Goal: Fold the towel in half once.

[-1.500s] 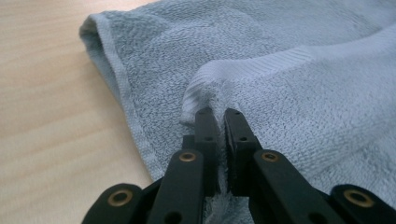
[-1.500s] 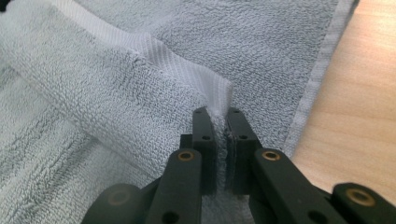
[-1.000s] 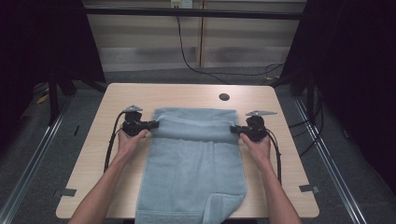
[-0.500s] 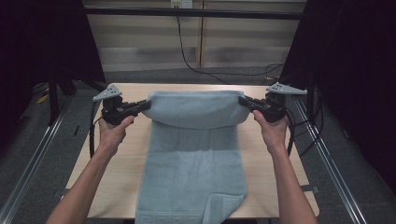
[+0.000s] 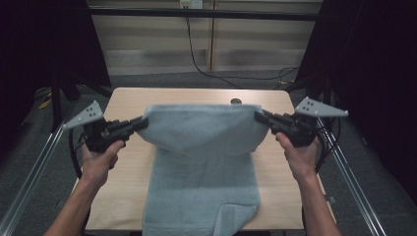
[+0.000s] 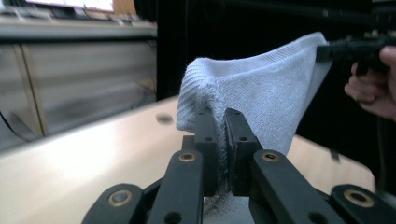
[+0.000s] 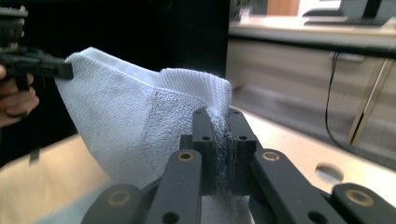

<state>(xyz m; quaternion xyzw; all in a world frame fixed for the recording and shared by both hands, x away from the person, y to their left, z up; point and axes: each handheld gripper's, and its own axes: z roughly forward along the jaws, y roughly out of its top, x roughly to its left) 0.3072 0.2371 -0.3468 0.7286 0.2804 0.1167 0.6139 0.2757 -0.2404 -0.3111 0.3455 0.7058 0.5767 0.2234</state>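
Dark room, wood-panel wall at the far end, black curtains left and right; light wooden counter (image 5: 123, 196) in the middle with a small round hole (image 5: 236, 102) near its far edge.

Towel (image 5: 201, 182) is pale blue terry. Near part lies flat on the counter, near edge hangs just over the rim. Far edge is up in the air, strung between my two grippers and sagging a little in the middle.

My left gripper (image 5: 140, 123) is clenched on the far-left corner; in the left gripper view both jaws are pinched tight on the hem (image 6: 219, 140), cloth bunched above them. My right gripper (image 5: 260, 118) is clenched on the far-right corner, same picture in the right gripper view: hem (image 7: 219, 135) sandwiched between the jaws, no gap.

Looks like a fold: far edge to be carried over toward the near edge.

To do it well, as I judge it:
- keep both grips tight, corners are only thin hem
- hold both hands level so the edge doesn't skew
- keep light tension across, enough to take out the sag, not enough to drag the flat part
- bring the edge toward me in one arc, lay it down square on the near edge, corners matched
- release only once the cloth rests on the lower layer

Risk: flat part sliding off the near rim.
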